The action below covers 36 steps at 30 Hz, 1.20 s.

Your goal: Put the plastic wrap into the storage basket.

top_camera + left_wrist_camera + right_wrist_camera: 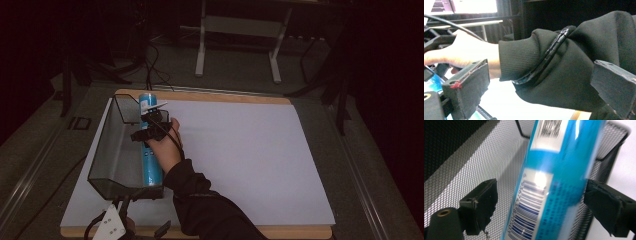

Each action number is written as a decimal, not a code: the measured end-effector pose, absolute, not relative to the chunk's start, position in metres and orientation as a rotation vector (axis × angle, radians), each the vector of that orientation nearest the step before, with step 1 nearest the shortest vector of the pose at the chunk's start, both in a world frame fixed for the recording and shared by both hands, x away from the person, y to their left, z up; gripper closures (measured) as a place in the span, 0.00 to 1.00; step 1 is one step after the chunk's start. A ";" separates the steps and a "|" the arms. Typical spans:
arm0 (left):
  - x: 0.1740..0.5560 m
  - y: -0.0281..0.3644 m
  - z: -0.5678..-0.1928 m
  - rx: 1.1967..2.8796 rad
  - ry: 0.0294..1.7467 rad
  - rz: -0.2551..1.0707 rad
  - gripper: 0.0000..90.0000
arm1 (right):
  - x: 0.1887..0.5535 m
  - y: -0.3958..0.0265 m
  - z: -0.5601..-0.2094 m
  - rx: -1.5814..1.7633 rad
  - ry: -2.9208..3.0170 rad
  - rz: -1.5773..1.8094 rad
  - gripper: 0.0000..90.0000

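We are holding our right gripper (537,202), jaws apart, around a tall blue cylindrical can (554,180) inside the black wire-mesh basket (107,155). Our left gripper (536,85), jaws also apart, is facing our dark sleeve (574,65).

A black mesh basket (107,150) sits at the left edge of the white-covered worktop (250,160). A blue can (151,165) lies along its right wall. The right gripper (150,126), held in a dark-sleeved hand (166,145), is over the can. The left gripper (112,225) sits low at the near edge.

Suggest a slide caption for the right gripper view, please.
Open right gripper straddling a blue can inside a mesh basket.
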<state>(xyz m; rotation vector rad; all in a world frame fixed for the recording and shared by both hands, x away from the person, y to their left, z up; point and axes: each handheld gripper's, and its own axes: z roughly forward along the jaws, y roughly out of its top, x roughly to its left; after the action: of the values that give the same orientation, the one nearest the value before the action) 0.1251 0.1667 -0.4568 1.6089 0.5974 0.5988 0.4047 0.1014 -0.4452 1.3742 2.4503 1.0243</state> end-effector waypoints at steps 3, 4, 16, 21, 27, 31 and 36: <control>0.125 0.167 -0.457 1.610 0.596 0.597 0.04 | 0.404 0.097 -0.439 1.276 2.463 1.044 0.13; 0.125 0.166 -0.457 1.611 0.596 0.595 0.04 | 0.404 0.095 -0.437 1.268 2.470 1.051 0.13; 0.126 0.164 -0.458 1.616 0.592 0.588 0.04 | 0.396 0.067 -0.420 1.145 2.496 1.090 0.13; 0.126 0.163 -0.458 1.624 0.596 0.588 0.04 | 0.390 0.052 -0.414 1.127 2.479 1.131 0.14; 0.127 0.162 -0.459 1.628 0.599 0.593 0.04 | 0.383 0.030 -0.409 1.088 2.473 1.151 0.15; 0.127 0.161 -0.459 1.634 0.600 0.594 0.04 | 0.378 0.014 -0.409 1.080 2.465 1.176 0.15; 0.127 0.160 -0.460 1.640 0.597 0.593 0.04 | 0.372 -0.006 -0.411 1.076 2.438 1.188 0.16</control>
<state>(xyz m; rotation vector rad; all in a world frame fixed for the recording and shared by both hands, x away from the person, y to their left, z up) 0.1272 0.1604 -0.4596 1.6401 0.5973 0.5929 0.3723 -0.0059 -0.4112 1.0760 2.4382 1.1881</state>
